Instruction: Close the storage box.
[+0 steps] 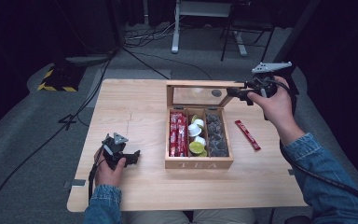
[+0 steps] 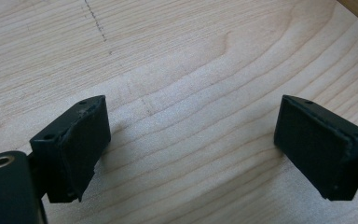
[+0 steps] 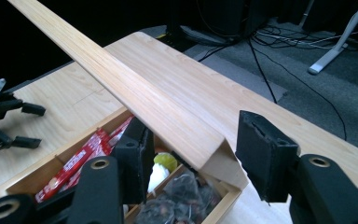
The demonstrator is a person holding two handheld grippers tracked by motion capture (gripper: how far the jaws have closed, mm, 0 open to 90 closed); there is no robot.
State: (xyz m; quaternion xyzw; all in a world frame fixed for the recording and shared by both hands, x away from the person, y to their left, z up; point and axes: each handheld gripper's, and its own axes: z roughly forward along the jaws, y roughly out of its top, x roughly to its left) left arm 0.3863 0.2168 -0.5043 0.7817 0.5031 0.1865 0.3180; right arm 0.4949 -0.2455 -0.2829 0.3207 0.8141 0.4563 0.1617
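A: Where is the lid (image 1: 200, 85)?

B: Raised upright on the tea box (image 1: 198, 163), mid-surface. The right gripper (image 3: 191, 149) straddles its corner, jaws apart, one pad each side, not pressing.

A: What lies around?

B: Red sachets (image 1: 178, 133), pods (image 1: 196, 135) and dark packets (image 1: 216, 134) inside (three compartments); a loose red stick (image 1: 247, 135) right of the box.

A: And the left gripper (image 2: 191, 140)?

B: Resting on bare wood, jaws wide apart, nothing between.

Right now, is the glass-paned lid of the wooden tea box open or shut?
Open: the lid stands upright at the back of the wooden tea box, exposing red sachets.
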